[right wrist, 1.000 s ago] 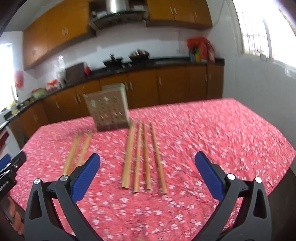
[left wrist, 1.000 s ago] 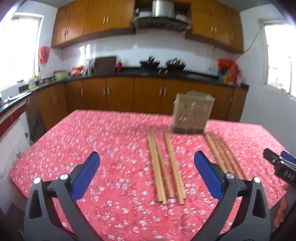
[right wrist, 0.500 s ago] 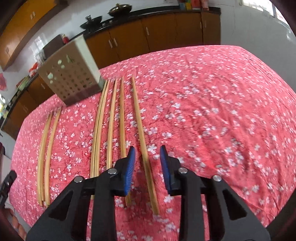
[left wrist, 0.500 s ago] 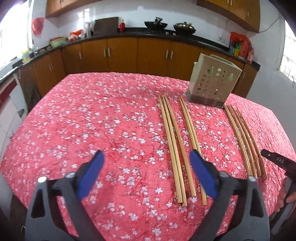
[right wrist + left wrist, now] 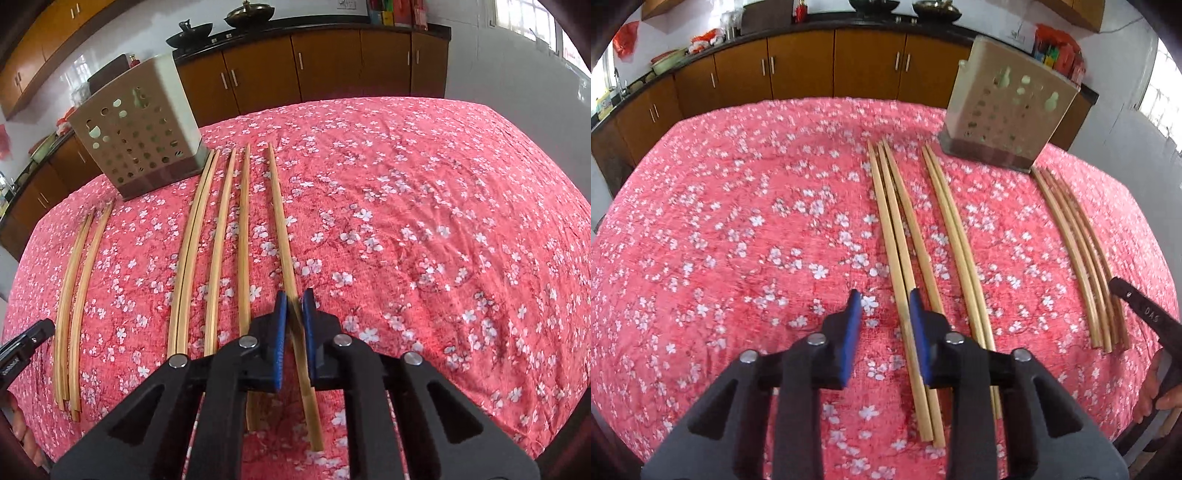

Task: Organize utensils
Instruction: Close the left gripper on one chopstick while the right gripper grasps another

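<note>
The rightmost chopstick (image 5: 282, 236) is pinched between the right gripper (image 5: 294, 314) pads. The left gripper (image 5: 882, 314) is held partly spread around another chopstick (image 5: 892, 236), unclamped.

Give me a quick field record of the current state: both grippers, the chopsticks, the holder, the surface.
left gripper: jaws part-closed around the leftmost wooden chopstick, gap visible on both sides, not clamped
right gripper: jaws narrowed on the rightmost wooden chopstick; contact cannot be confirmed
other chopsticks: lying flat in loose groups, roughly parallel
perforated beige utensil holder: upright at the far end of the chopsticks, no chopsticks seen in it
red floral tablecloth: covers the table
</note>
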Motion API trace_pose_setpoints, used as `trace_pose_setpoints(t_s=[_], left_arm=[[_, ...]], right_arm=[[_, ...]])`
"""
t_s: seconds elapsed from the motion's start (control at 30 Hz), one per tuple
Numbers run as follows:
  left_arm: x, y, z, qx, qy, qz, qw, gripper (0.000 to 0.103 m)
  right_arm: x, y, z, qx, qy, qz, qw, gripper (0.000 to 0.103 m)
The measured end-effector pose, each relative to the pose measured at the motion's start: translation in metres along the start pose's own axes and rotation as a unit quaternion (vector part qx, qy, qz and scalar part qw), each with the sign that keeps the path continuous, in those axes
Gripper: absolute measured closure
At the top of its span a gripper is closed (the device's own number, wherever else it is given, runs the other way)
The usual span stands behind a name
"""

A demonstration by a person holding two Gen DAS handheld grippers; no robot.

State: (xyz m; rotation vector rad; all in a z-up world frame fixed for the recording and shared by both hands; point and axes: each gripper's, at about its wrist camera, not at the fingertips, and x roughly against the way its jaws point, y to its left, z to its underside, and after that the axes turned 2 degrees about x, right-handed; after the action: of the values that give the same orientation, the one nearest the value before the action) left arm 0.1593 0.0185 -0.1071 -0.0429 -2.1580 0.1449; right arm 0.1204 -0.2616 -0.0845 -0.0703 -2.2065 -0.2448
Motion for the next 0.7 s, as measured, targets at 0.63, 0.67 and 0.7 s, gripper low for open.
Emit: trace_pose_setpoints(t_s=[0.63, 0.67, 0.7], left_arm=[[-0.036, 0.039, -0.042, -0.001, -0.018, -0.021, 0.9996, 0.095], [-0.037, 0.042, -0.043, -0.003, -0.021, -0.013, 0.9997, 0.094], [-0.038, 0.044, -0.042, -0.004, -0.023, -0.007, 0.9997, 0.094]], right_arm=[[-0.038, -0.011, -0.036, 0.013, -0.018, 0.024, 0.999, 0.095], [-0.040, -0.013, -0.038, 0.012, -0.020, 0.024, 0.999, 0.095], [-0.041, -0.014, -0.039, 0.014, -0.022, 0.024, 0.999, 0.095]])
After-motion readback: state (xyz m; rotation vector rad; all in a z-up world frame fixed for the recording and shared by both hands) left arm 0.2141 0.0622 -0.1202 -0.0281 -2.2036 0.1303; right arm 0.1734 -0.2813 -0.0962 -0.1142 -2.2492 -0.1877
